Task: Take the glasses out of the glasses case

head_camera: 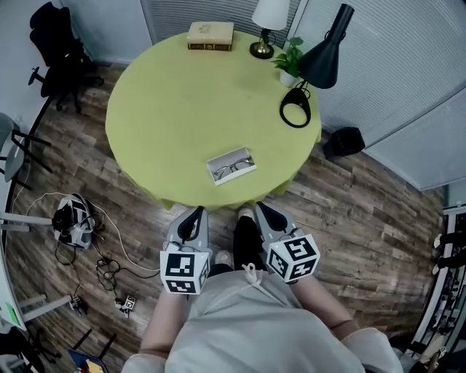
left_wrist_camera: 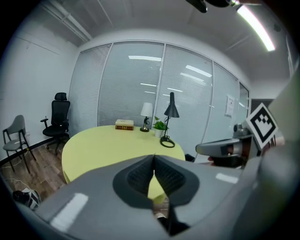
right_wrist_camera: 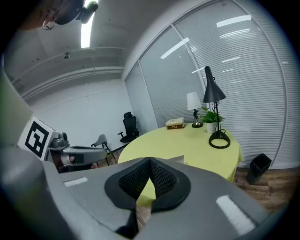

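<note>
An open white glasses case (head_camera: 231,166) lies near the front edge of the round yellow-green table (head_camera: 167,109), with dark-rimmed glasses (head_camera: 234,167) inside it. Both grippers hang below the table's front edge, close to the person's body. My left gripper (head_camera: 195,212) is shut and holds nothing; its jaws meet tip to tip in the left gripper view (left_wrist_camera: 153,157). My right gripper (head_camera: 261,208) is also shut and holds nothing (right_wrist_camera: 150,161). A pale corner of the case (right_wrist_camera: 178,160) peeks over the right jaws. The left gripper view does not show the case.
At the table's far side stand a book (head_camera: 210,35), a white-shaded lamp (head_camera: 268,22), a potted plant (head_camera: 290,63) and a black desk lamp (head_camera: 319,64). A black bin (head_camera: 344,142) is on the floor to the right, an office chair (head_camera: 58,51) at the left, cables and a headset (head_camera: 73,218) nearby.
</note>
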`<state>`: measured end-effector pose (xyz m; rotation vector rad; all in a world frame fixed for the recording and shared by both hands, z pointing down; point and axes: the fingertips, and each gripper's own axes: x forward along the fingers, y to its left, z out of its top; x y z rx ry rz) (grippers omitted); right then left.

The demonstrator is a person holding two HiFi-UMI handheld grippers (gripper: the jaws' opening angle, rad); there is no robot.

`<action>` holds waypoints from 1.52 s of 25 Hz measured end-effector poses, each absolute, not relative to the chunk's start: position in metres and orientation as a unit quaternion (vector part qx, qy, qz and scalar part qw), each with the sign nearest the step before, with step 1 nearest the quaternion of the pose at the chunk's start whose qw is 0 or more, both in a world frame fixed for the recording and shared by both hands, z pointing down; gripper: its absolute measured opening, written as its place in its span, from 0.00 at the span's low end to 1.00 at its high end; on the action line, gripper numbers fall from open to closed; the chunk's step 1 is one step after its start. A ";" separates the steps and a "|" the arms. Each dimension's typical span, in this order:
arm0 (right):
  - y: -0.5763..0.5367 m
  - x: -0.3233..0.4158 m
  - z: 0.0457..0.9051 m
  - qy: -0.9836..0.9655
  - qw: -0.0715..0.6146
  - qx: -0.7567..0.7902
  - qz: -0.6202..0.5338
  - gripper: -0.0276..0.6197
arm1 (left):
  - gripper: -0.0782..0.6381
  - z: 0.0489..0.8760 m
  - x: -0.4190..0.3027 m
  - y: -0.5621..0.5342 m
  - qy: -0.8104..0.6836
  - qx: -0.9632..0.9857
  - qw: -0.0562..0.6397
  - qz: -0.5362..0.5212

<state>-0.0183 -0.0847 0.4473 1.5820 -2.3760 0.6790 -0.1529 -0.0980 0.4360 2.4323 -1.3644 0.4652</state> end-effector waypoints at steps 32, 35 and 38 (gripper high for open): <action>-0.292 0.023 0.530 -0.865 0.209 0.395 0.229 0.04 | 0.18 0.571 -0.072 -0.261 -0.455 0.816 0.180 0.309; -0.293 0.023 0.540 -0.865 0.218 0.386 0.235 0.04 | 0.18 0.589 -0.062 -0.258 -0.408 0.824 0.184 0.347; -0.296 0.025 0.549 -0.866 0.227 0.377 0.237 0.04 | 0.21 0.606 -0.051 -0.256 -0.356 0.831 0.171 0.392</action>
